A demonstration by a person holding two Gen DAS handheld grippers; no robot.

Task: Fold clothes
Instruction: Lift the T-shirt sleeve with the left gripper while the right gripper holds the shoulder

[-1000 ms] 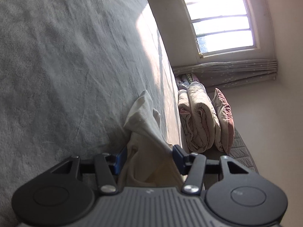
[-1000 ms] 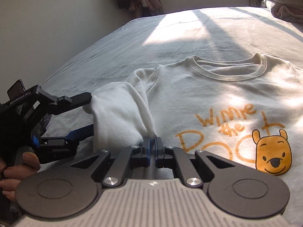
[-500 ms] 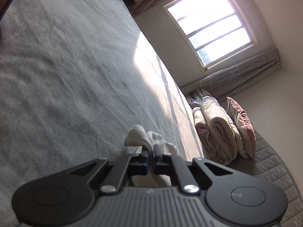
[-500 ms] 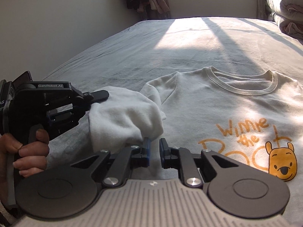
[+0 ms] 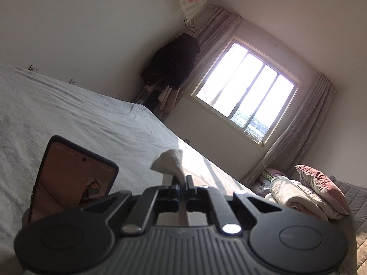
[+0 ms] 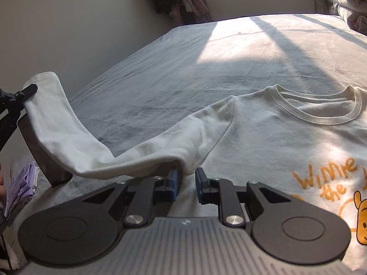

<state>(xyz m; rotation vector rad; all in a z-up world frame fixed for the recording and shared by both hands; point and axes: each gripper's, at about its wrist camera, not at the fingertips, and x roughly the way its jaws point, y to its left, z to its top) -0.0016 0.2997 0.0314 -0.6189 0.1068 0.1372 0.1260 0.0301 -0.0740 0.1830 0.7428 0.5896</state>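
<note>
Left fingers (image 5: 182, 189): pressed together on the sleeve cuff (image 5: 170, 160), a small tuft of cream fabric poking up past the tips.
Right fingers (image 6: 185, 183): apart, blue pads either side of a fold of the sleeve (image 6: 142, 158) near its underarm; touching or just under the cloth, not clamped.
Left gripper as seen from the right (image 6: 16, 98): raised off the bed at the left edge, cuff pinched at its tip.
Sleeve axis: long line from the raised cuff down and right to the shoulder seam, sagging in the middle, passing just over the right fingers.
Key relation: cuff end held high and out toward the bed's left edge, sweatshirt (image 6: 286, 137) body to the right of both grippers; judged that the fold must carry the cuff rightward across the chest, with the left gripper the one already holding it.
Sweatshirt position: flat, face up on the bed (image 6: 206, 68), collar toward the far edge, orange lettering and bear print at the near right.
Material: soft thick cream knit, ribbed collar, limp and likely to drape and crease.
Bed surface: pale grey fleecy cover, lightly wrinkled, a sun patch across the far part.
Phone (image 5: 73, 178): dark slab standing beside the left gripper.
Beyond: rolled quilts (image 5: 296, 197) at the far right, bright window (image 5: 245, 91).
</note>
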